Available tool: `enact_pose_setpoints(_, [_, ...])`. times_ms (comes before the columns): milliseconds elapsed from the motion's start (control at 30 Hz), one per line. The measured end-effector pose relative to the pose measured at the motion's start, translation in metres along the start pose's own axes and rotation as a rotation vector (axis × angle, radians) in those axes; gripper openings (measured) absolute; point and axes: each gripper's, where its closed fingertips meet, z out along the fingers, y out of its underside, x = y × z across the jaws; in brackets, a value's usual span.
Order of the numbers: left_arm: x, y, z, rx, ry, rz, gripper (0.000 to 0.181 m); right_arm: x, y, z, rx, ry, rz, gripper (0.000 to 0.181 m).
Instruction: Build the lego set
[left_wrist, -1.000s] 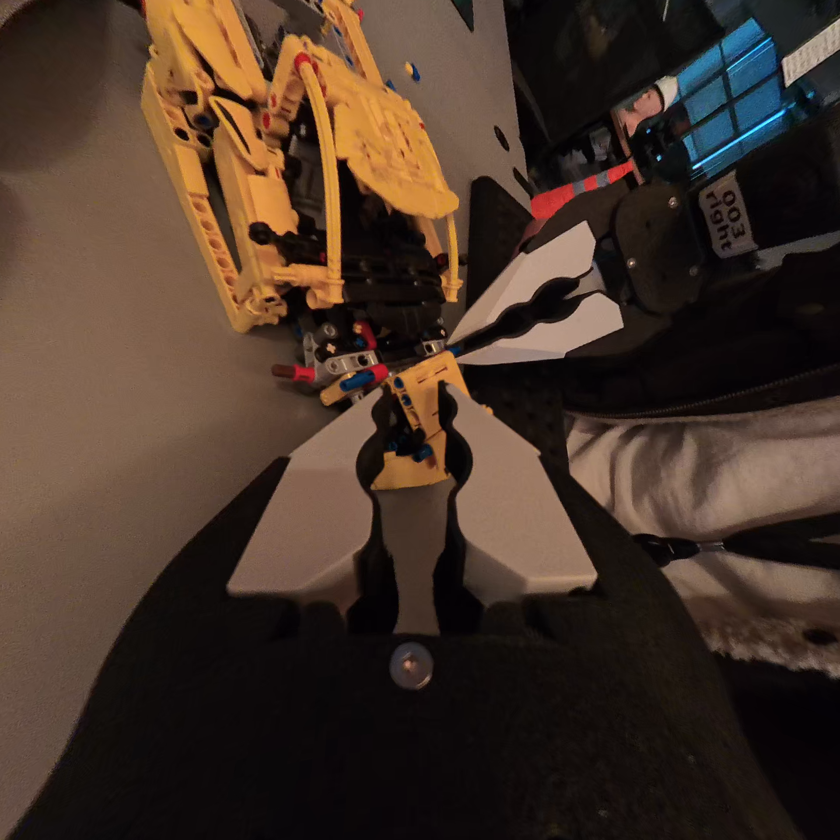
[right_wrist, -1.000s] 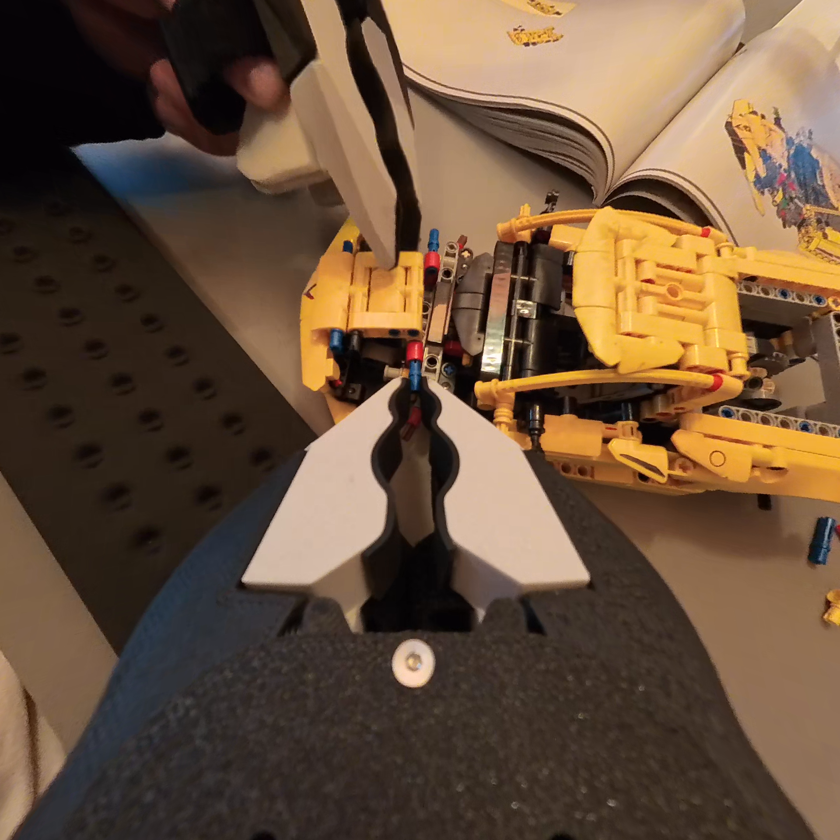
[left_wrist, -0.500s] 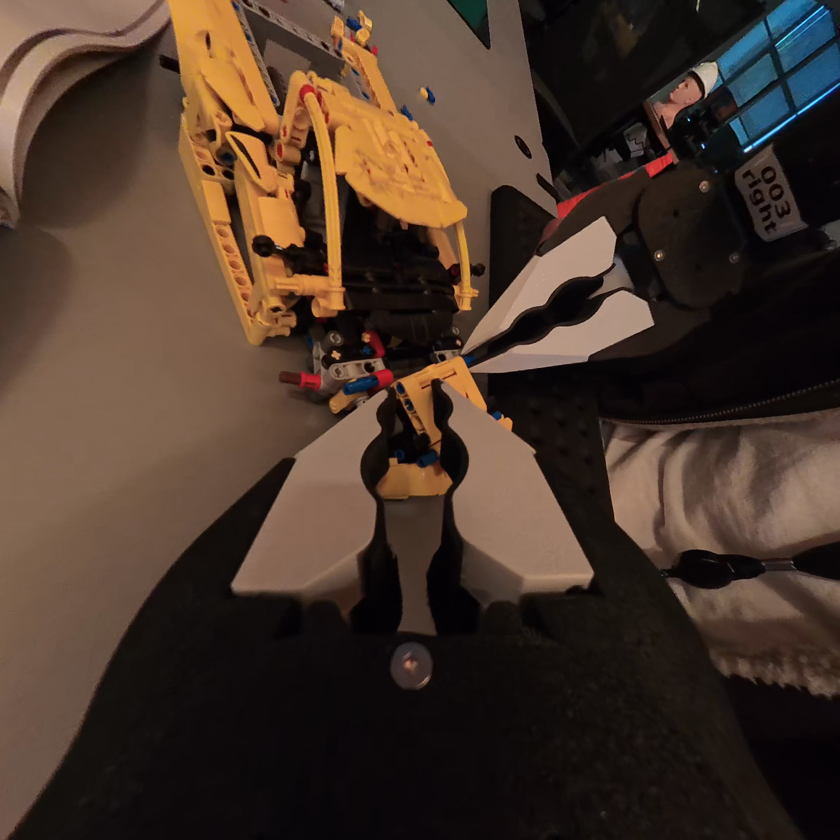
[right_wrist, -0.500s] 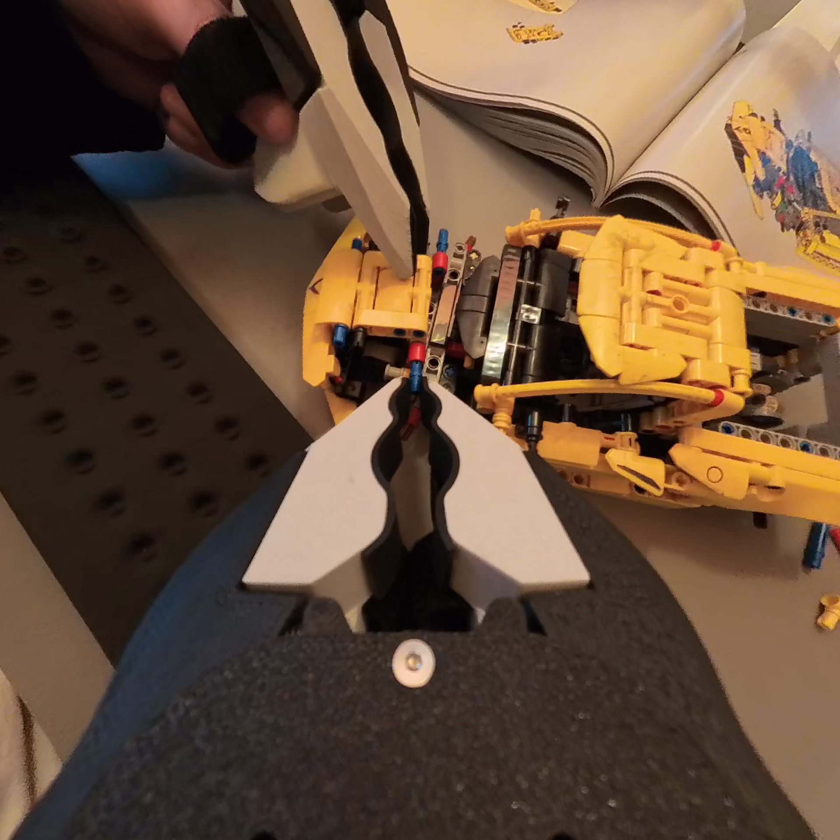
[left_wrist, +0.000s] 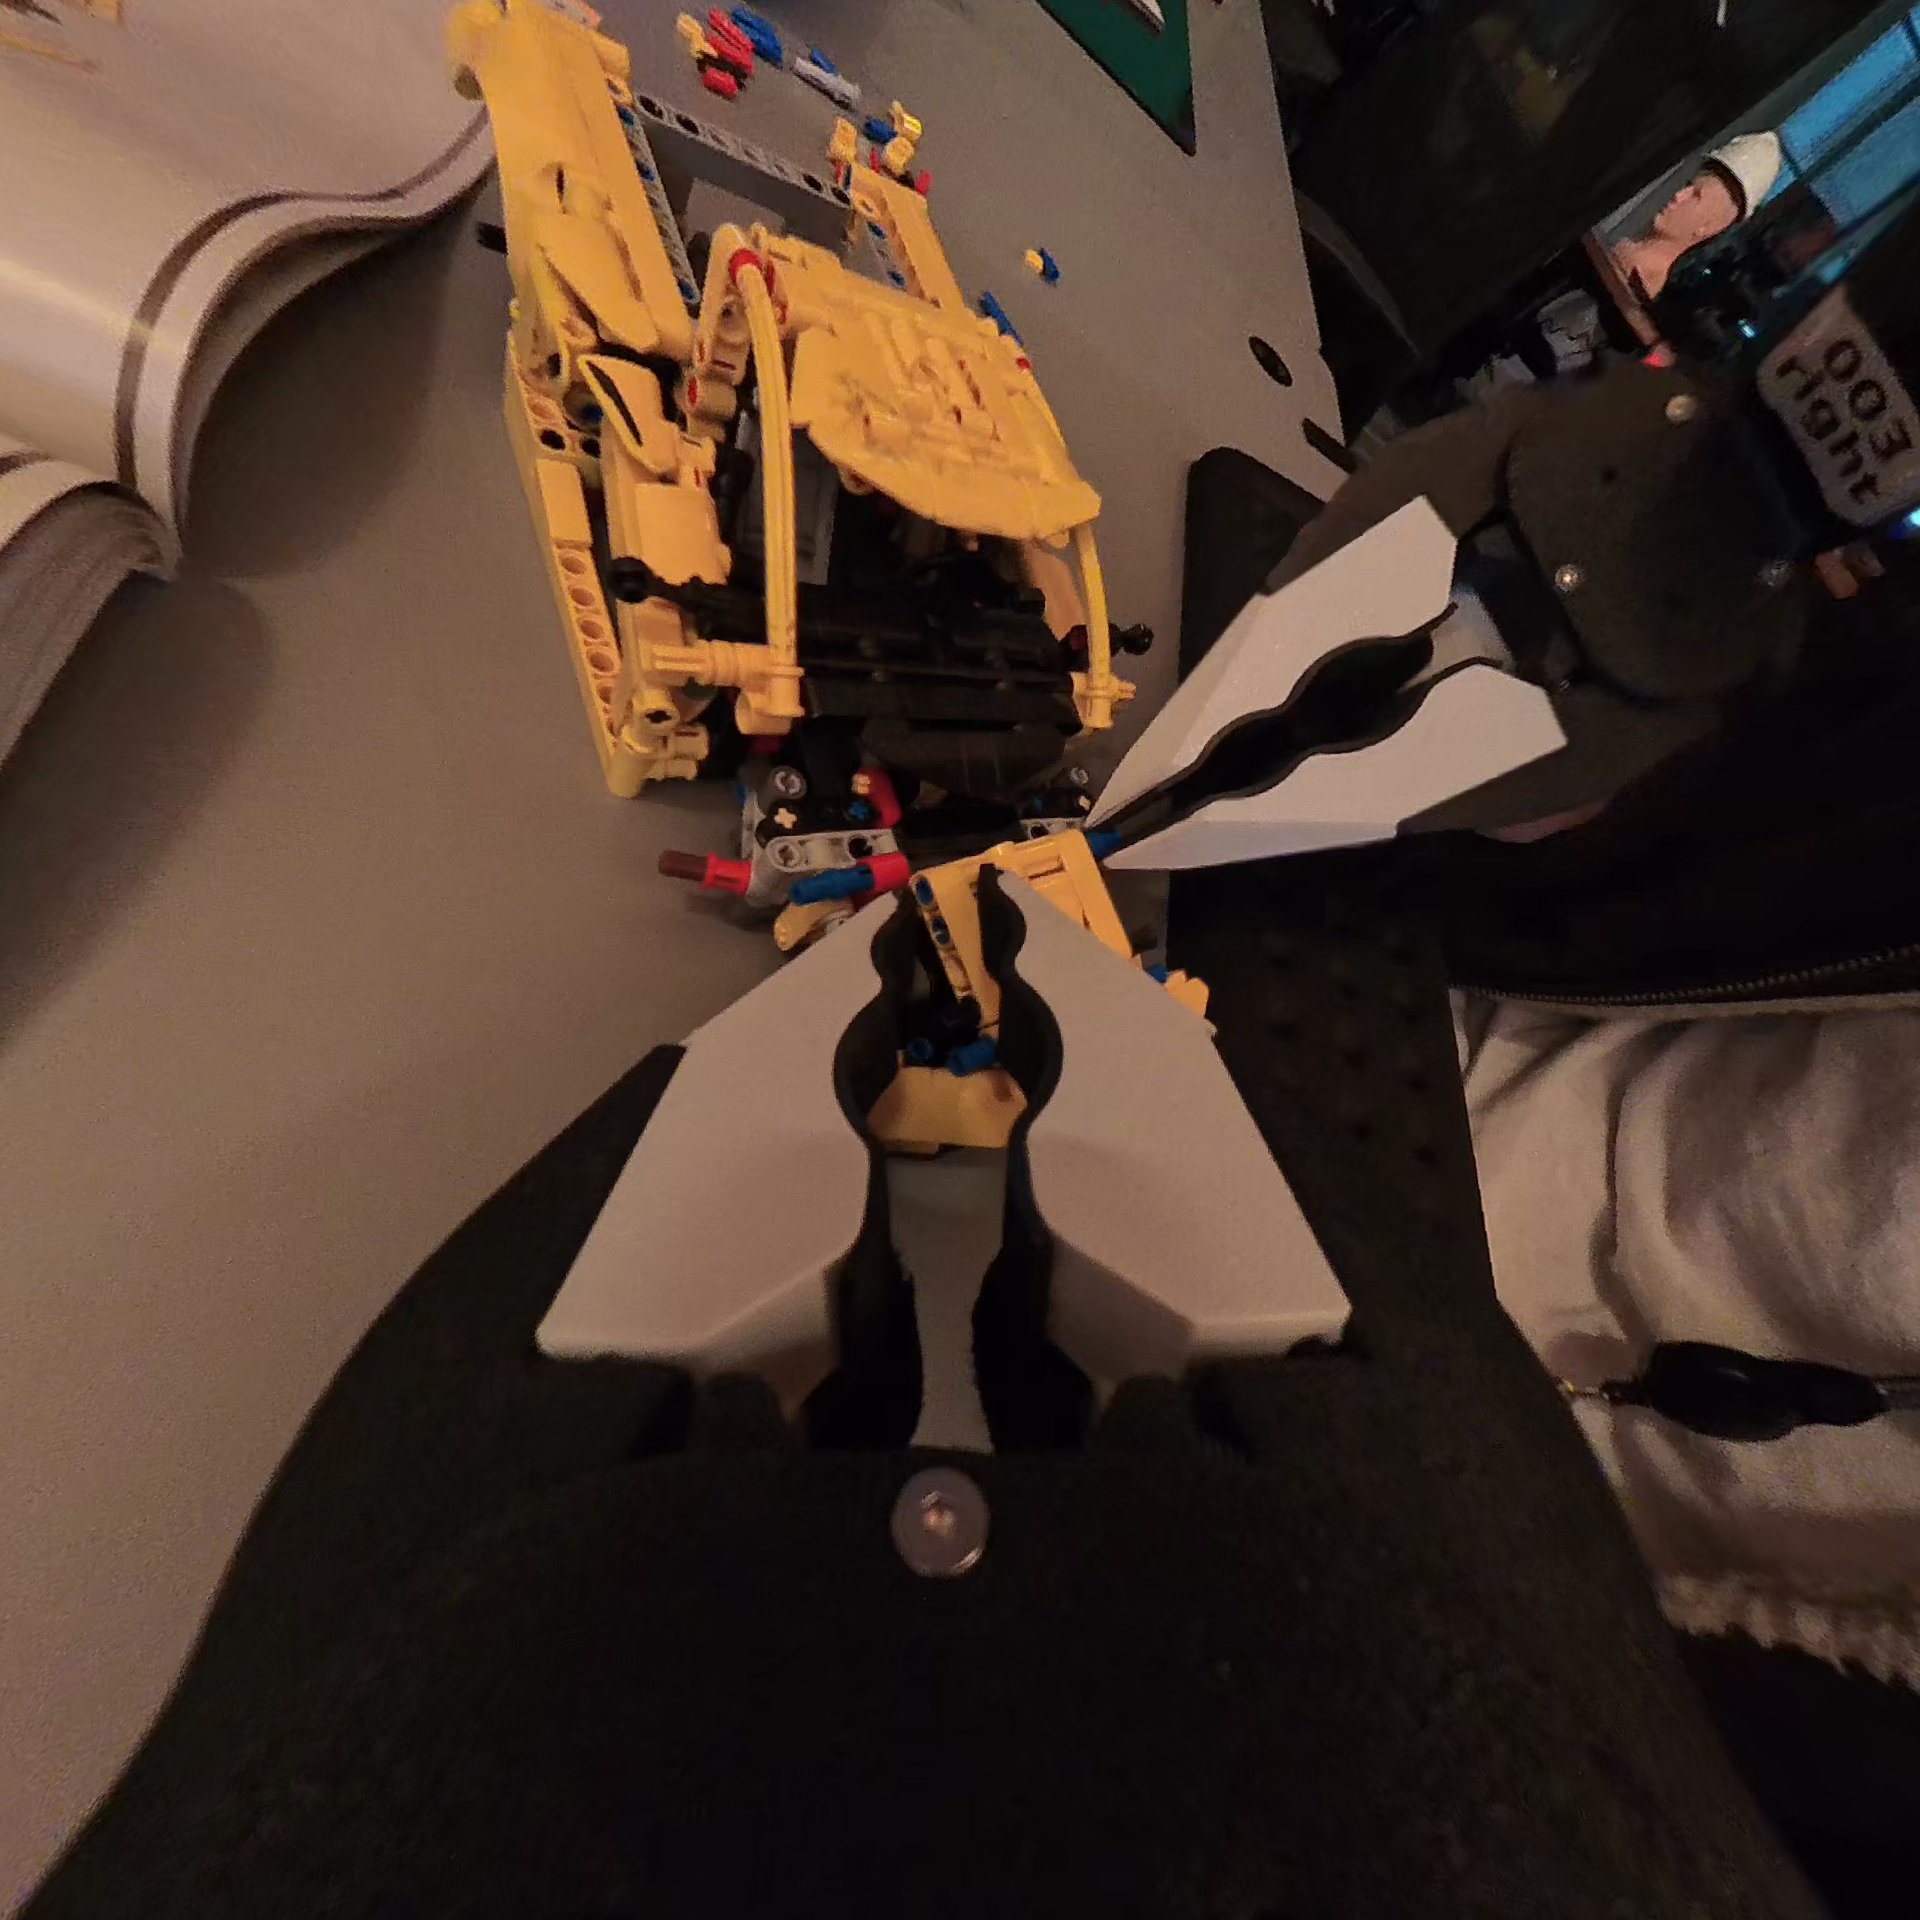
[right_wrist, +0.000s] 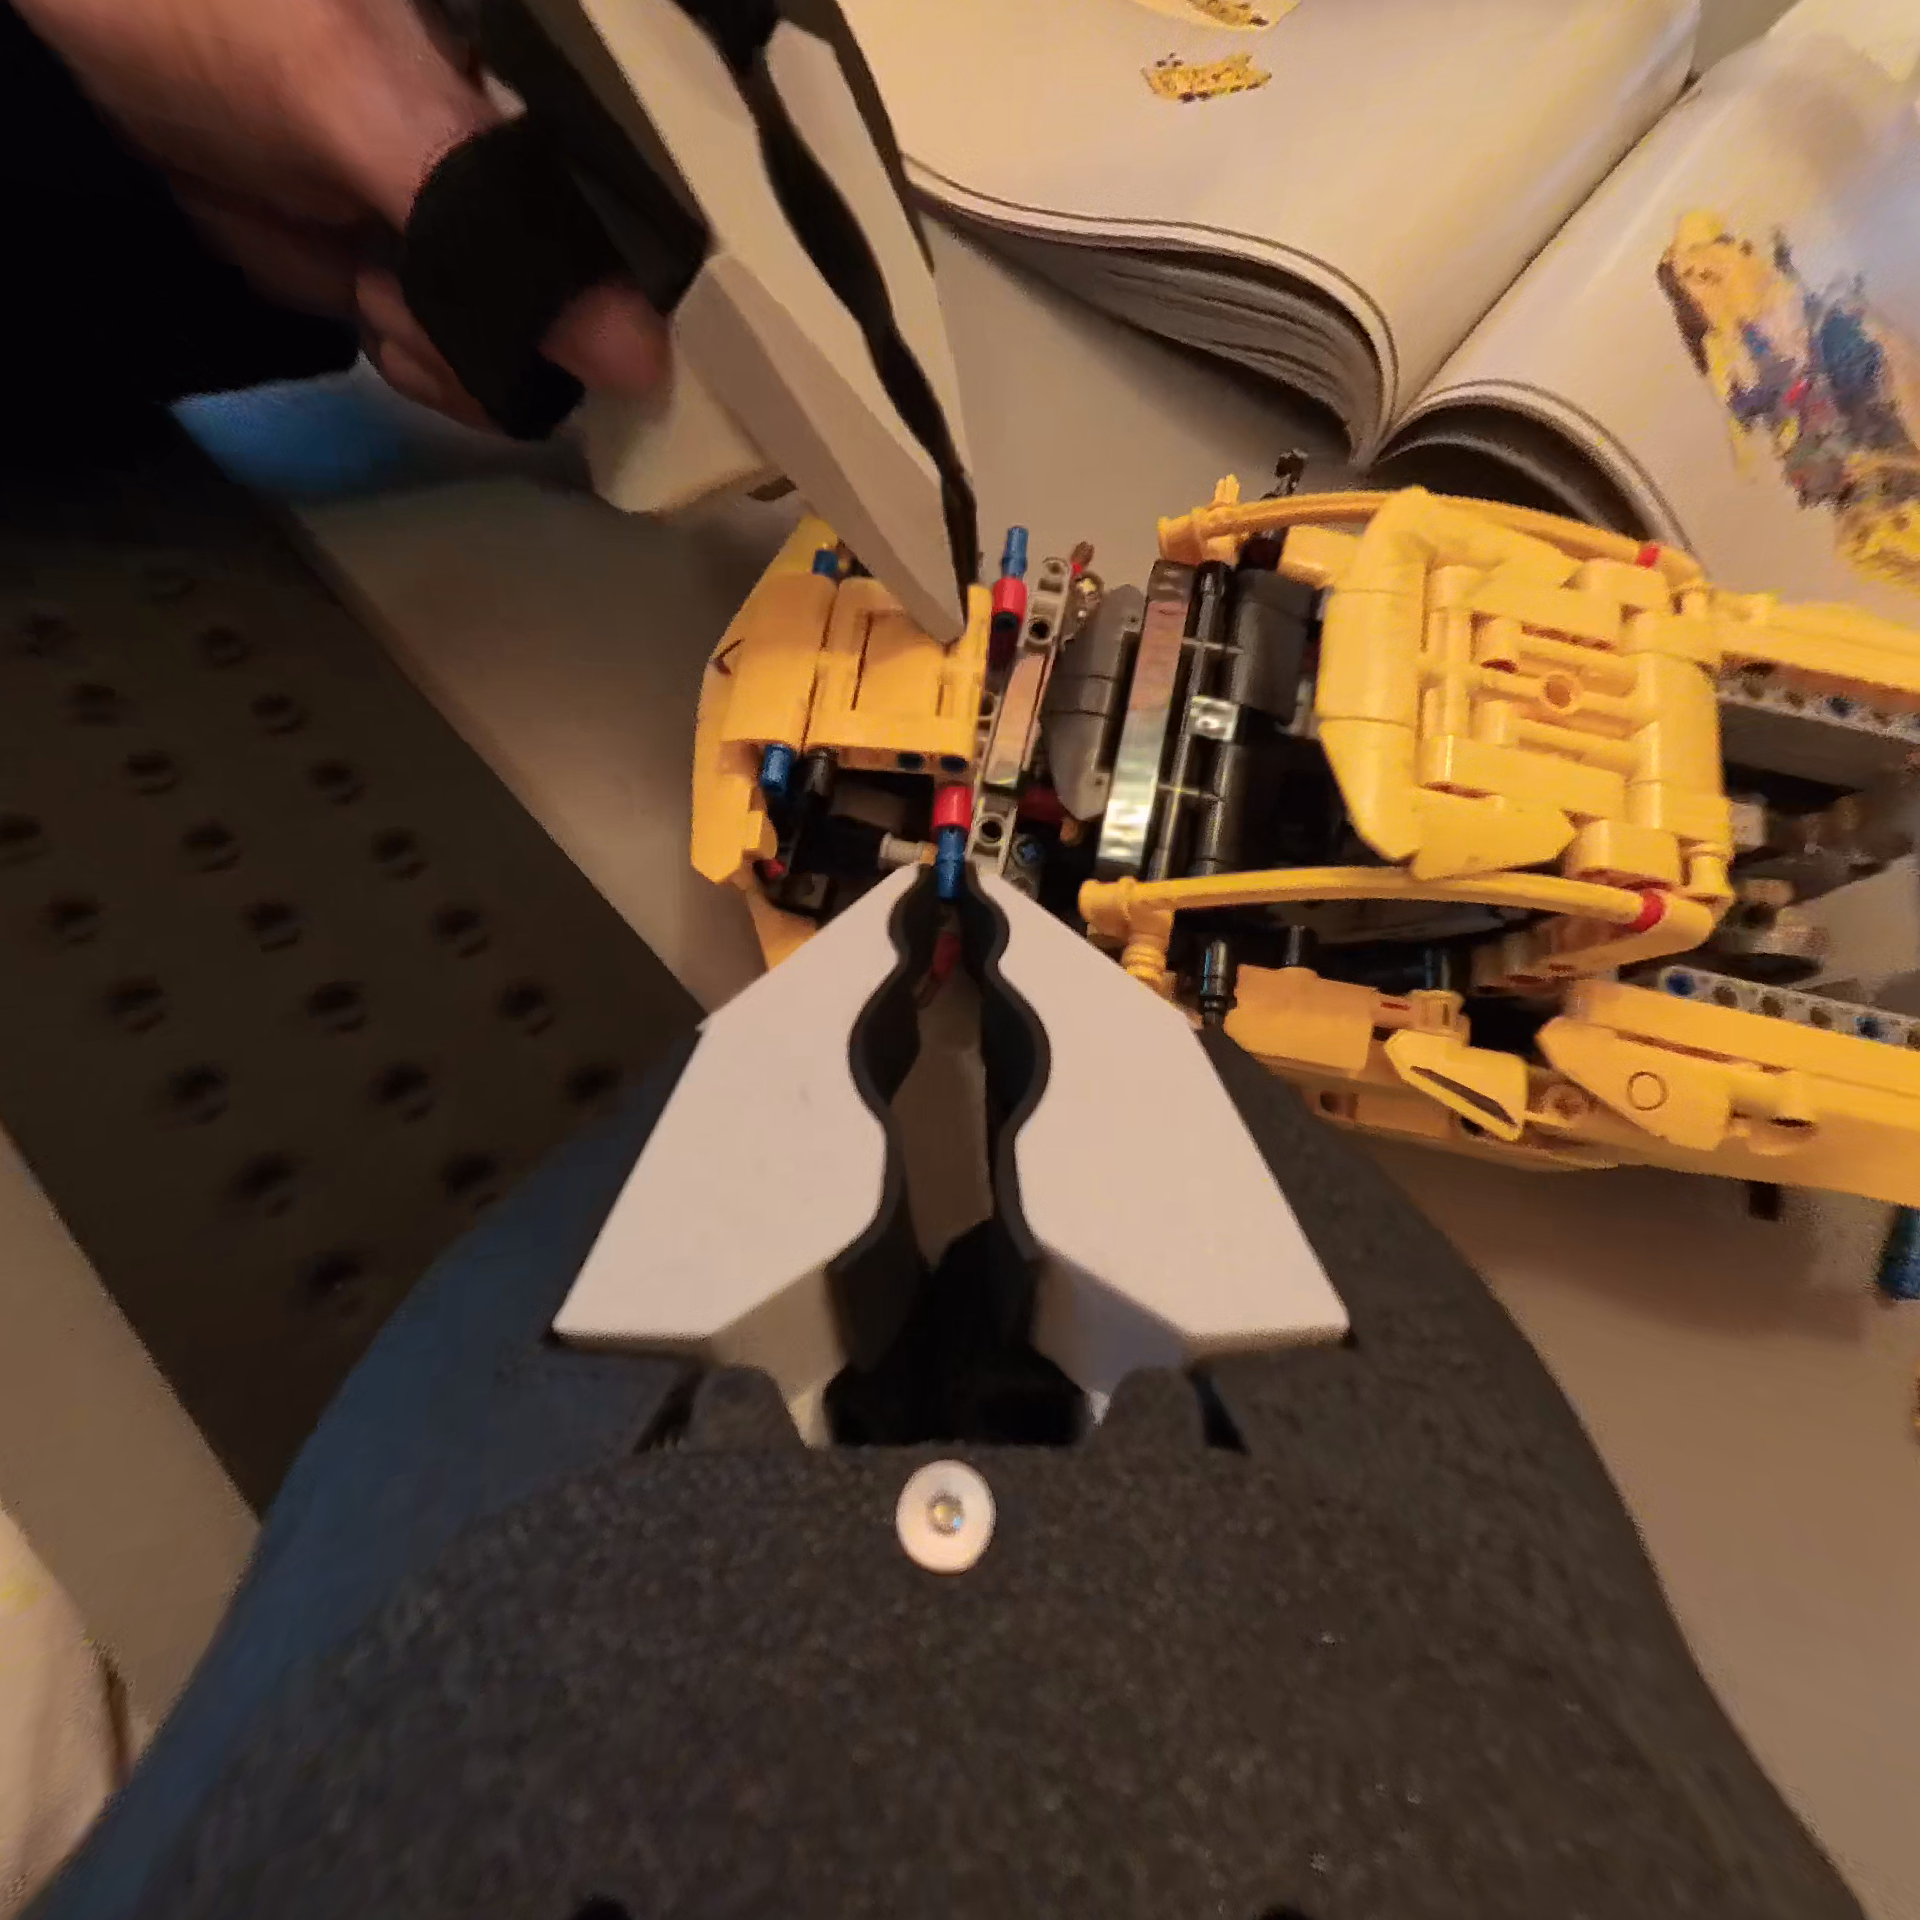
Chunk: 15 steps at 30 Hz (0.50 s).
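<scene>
Plastic dominated the left wrist view: a yellow lego car (left_wrist: 790, 499) lay on the grey worktop (left_wrist: 260, 935), and the left gripper (left_wrist: 951, 914) had its jaws narrowed onto the yellow end panel (left_wrist: 961, 935) of the model. From the right, the right gripper (left_wrist: 1101, 836) reached in with jaws nearly shut, tips at a blue pin beside that panel. Loose small pieces (left_wrist: 727, 52) sat beyond the car, near an open instruction booklet (left_wrist: 208, 208).

In the right wrist view the right gripper (right_wrist: 940, 894) pinched a blue-and-red pin (right_wrist: 948, 842) standing at the car's end — the left gripper (right_wrist: 951, 613) pressed down on the yellow panel just beside it, a hand (right_wrist: 343, 208) behind. The model looked light and rigid, yet its push-fit joints would likely pop under a twist; the stiff side beams (right_wrist: 1558, 1070) seemed a safer hold than the thin curved hoses (right_wrist: 1351, 883).
</scene>
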Motion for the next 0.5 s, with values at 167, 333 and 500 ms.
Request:
enact_pose_setpoints(167, [0.01, -0.001, -0.002, 0.025, -0.044, 0.035, 0.033, 0.0, 0.0, 0.0, -0.006, 0.01, 0.0, 0.003])
enact_pose_setpoints(333, [0.013, 0.002, 0.004, 0.01, -0.177, 0.121, 0.041, 0.001, 0.0, 0.0, -0.003, 0.001, 0.014, 0.003])
enact_pose_setpoints(500, [0.012, 0.008, 0.01, -0.014, -0.299, 0.142, 0.046, 0.001, 0.0, 0.0, -0.006, 0.016, 0.008, 0.003])
